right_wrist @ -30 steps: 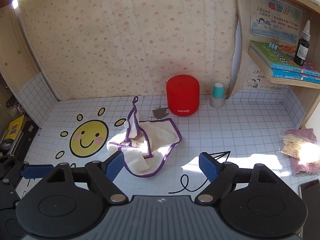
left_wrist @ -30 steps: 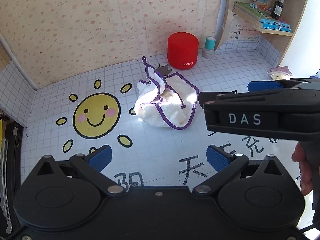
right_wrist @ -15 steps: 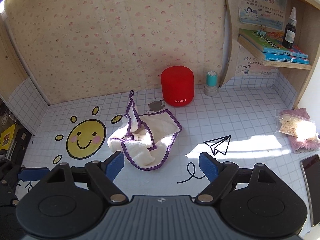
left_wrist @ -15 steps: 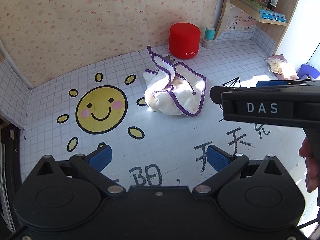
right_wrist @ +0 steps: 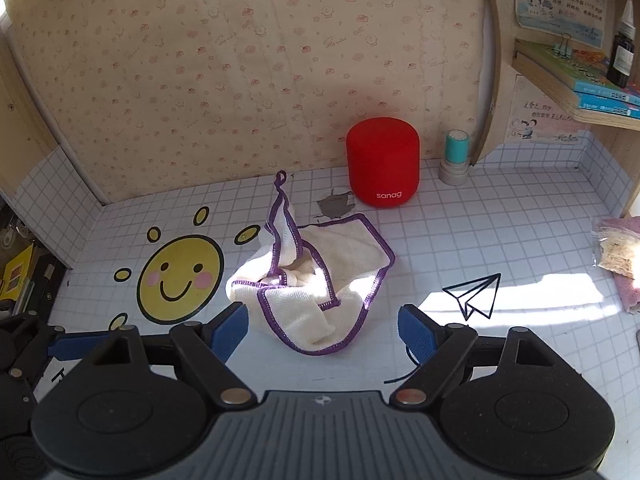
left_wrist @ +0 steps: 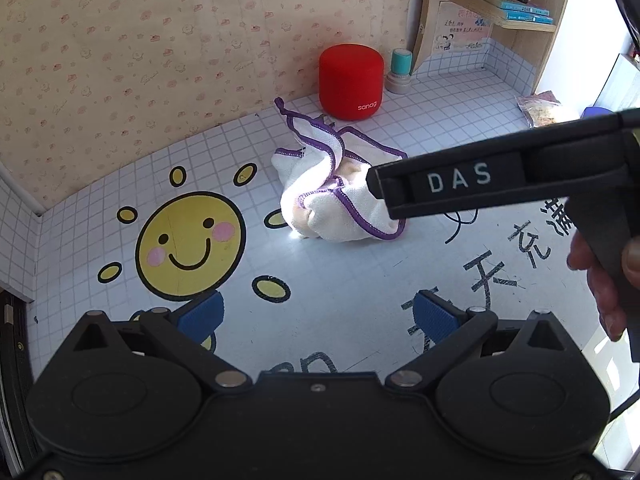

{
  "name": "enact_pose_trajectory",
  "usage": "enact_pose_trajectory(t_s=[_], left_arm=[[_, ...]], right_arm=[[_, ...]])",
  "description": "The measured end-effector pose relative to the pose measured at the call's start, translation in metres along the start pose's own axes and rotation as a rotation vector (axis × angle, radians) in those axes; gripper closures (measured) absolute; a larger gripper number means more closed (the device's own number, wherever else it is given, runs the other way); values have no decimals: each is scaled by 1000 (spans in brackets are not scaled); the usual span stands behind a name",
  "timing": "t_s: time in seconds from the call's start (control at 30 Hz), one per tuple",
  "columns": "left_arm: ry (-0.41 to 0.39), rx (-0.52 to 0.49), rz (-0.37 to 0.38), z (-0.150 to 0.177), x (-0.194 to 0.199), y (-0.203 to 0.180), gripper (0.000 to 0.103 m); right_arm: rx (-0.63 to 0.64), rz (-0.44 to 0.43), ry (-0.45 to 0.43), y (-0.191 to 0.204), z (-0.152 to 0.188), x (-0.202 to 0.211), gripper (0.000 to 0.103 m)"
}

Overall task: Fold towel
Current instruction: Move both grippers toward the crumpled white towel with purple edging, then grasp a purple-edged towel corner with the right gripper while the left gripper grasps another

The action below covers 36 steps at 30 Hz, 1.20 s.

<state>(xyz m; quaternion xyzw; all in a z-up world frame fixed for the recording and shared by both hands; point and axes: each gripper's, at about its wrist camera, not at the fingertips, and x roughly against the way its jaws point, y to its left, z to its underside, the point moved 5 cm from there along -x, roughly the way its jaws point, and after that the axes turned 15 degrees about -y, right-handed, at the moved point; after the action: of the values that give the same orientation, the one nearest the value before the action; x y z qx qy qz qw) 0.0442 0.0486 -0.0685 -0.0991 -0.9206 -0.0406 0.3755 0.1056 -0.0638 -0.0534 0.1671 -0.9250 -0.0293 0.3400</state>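
Note:
A white towel (right_wrist: 316,280) with a purple hem lies crumpled in a heap on the tiled surface, one corner with a loop sticking up. It also shows in the left wrist view (left_wrist: 324,200), partly hidden by the right gripper's black body. My left gripper (left_wrist: 316,316) is open and empty, well short of the towel. My right gripper (right_wrist: 322,328) is open and empty, its blue pads (right_wrist: 230,330) on either side of the towel's near edge, a little above and short of it.
A red sanag cylinder (right_wrist: 382,166) stands behind the towel by the wall, a small teal-topped stamp (right_wrist: 456,158) to its right. A sun sticker (right_wrist: 180,278) lies left of the towel. A snack bag on a pink cloth (right_wrist: 618,252) sits far right. A shelf (right_wrist: 576,80) holds books and a bottle.
Both grippers have shifted over the towel: the right one pulled back and then came closer again, and the right gripper's body now crosses in front of the towel in the left view. The towel has not moved.

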Motion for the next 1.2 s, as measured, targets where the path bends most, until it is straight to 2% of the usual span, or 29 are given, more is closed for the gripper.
enact_pose_trajectory(t_s=[0.2, 0.4, 0.5, 0.53, 0.57, 0.6, 0.63, 0.67, 0.7, 0.8, 0.93, 1.2], left_arm=[[-23, 43, 26, -16, -20, -1, 2], [-66, 49, 51, -27, -33, -4, 4], [-62, 6, 43, -31, -40, -9, 7], [-60, -10, 44, -31, -43, -12, 7], [-58, -27, 44, -32, -45, -14, 11], [-53, -37, 49, -32, -48, -16, 19], [-48, -45, 55, -32, -50, -18, 27], [-43, -54, 60, -31, -52, -20, 45], [-34, -61, 66, -30, -55, -22, 58], [-7, -80, 80, -25, -63, -26, 79], [-23, -63, 95, -22, -58, -23, 86], [-34, -50, 99, -10, -32, -17, 86]], right_arm=[[56, -84, 16, 8, -17, -44, 22], [99, -167, 68, 13, -24, -82, 41], [126, -207, 86, 18, -23, -92, 54], [125, -217, 93, 19, -22, -94, 61], [123, -228, 102, 19, -22, -99, 74], [122, -237, 111, 20, -23, -104, 84], [120, -247, 121, 20, -23, -109, 98], [119, -257, 130, 21, -24, -115, 98], [114, -268, 133, 20, -23, -116, 98], [98, -323, 111, 20, -21, -95, 98], [105, -377, 101, 24, -27, -87, 98], [70, -510, 84, 44, -41, -63, 98]])
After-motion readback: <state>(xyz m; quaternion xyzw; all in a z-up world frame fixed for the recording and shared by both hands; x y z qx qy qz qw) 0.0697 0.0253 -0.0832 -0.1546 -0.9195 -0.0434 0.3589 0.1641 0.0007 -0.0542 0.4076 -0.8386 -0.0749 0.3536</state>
